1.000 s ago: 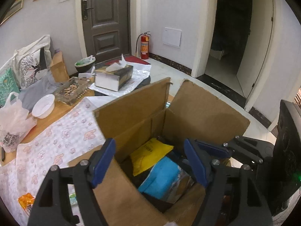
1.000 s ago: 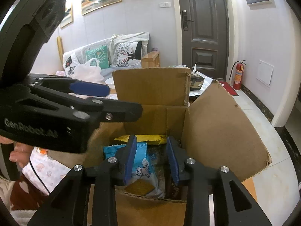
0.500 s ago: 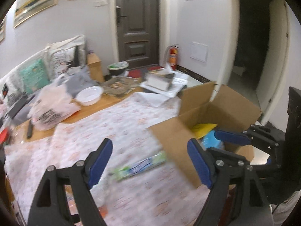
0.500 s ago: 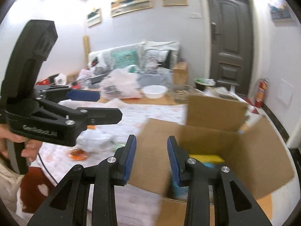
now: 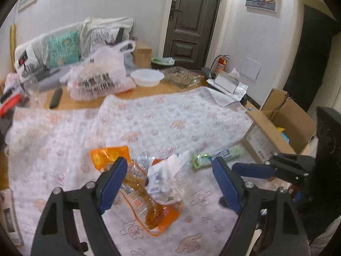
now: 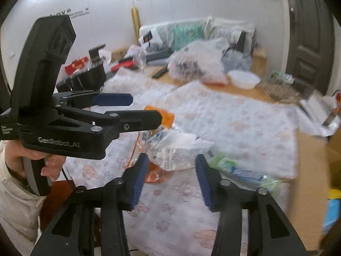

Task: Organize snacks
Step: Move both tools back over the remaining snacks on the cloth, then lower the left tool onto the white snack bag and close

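Note:
My left gripper is open and empty above an orange snack bag with a white and clear packet on top of it. A long green and blue snack pack lies just to the right. The open cardboard box with snacks inside stands at the table's right edge. My right gripper is open and empty, hovering by the white packet and the green pack. The left gripper also shows at left in the right wrist view.
A patterned cloth covers the table. At the back are a white plastic bag, a white bowl, a glass tray and a tissue box. A sofa with cushions stands behind.
Both grippers swung left, away from the cardboard box and over to the snacks on the cloth. The right gripper's jaws have opened wider. The view is motion-blurred.

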Available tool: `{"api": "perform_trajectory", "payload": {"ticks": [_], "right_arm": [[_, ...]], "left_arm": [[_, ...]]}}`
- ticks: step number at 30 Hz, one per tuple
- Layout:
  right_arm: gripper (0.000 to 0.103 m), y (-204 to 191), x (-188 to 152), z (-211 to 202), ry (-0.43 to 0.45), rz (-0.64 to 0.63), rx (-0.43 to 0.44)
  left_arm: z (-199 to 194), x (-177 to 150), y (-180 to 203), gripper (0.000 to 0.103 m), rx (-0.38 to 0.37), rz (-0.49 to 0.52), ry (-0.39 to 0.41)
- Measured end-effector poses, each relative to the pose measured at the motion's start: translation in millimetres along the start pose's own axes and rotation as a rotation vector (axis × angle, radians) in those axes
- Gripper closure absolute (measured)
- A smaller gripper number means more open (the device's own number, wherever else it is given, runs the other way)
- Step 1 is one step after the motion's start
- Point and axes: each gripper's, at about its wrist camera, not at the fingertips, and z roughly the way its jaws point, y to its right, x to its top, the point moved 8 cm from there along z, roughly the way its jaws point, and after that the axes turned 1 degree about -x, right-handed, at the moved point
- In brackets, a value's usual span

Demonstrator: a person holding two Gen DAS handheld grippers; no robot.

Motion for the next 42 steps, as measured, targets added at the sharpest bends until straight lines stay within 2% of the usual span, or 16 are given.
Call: {"api": "perform_trajectory", "payload": {"ticks": [1,4,7,9,12,15,18,20,21,22,26,32,39,42], "right_arm": [[0.043,1,-2,10,-0.013,0.009,0.006],[0.026,9,-8,31,-0.033,0.024,0.014],[0.015,16,-12,54,-0.062,0.051,0.047],[0.009,22,-14,67,-0.077,0.077,0.060],[0.009,30,-13,86,-0.084,0.104,0.088],[0.002,33,-10,101,-0.087,0.119,0.134],[0.002,31,-8,110,-0.094,0.127,0.175],[0.002,28,-7,115,-0.094,0.124,0.190],[0.002,27,-7,116,-0.100,0.122,0.189],[0.002,26,-6,117,-0.100,0.117,0.189],[0.003,26,-6,118,-0.103,0.113,0.192],[0.015,23,-5,111,-0.077,0.098,0.180],[0.029,11,3,82,-0.019,0.044,0.136],[0.030,3,8,61,0.017,0.021,0.120]], "left_arm": [[7,-3,-4,0.023,-0.011,-0.002,-0.014],[27,-8,-8,0.023,-0.051,-0.005,-0.046],[46,-11,-7,0.023,-0.087,0.002,-0.078],[58,-13,-5,0.023,-0.102,-0.001,-0.100],[73,-17,-8,0.024,-0.115,-0.010,-0.129],[86,-19,-14,0.024,-0.097,-0.023,-0.149],[95,-22,-16,0.025,-0.111,-0.046,-0.165],[101,-24,-14,0.033,-0.119,-0.044,-0.184],[105,-26,-13,0.042,-0.121,-0.040,-0.195],[108,-29,-11,0.047,-0.124,-0.040,-0.208],[114,-31,-11,0.048,-0.126,-0.062,-0.217],[112,-33,-13,0.055,-0.100,-0.082,-0.214],[86,-24,-4,0.059,-0.084,-0.076,-0.153],[65,-18,6,0.060,-0.078,-0.067,-0.118]]}}
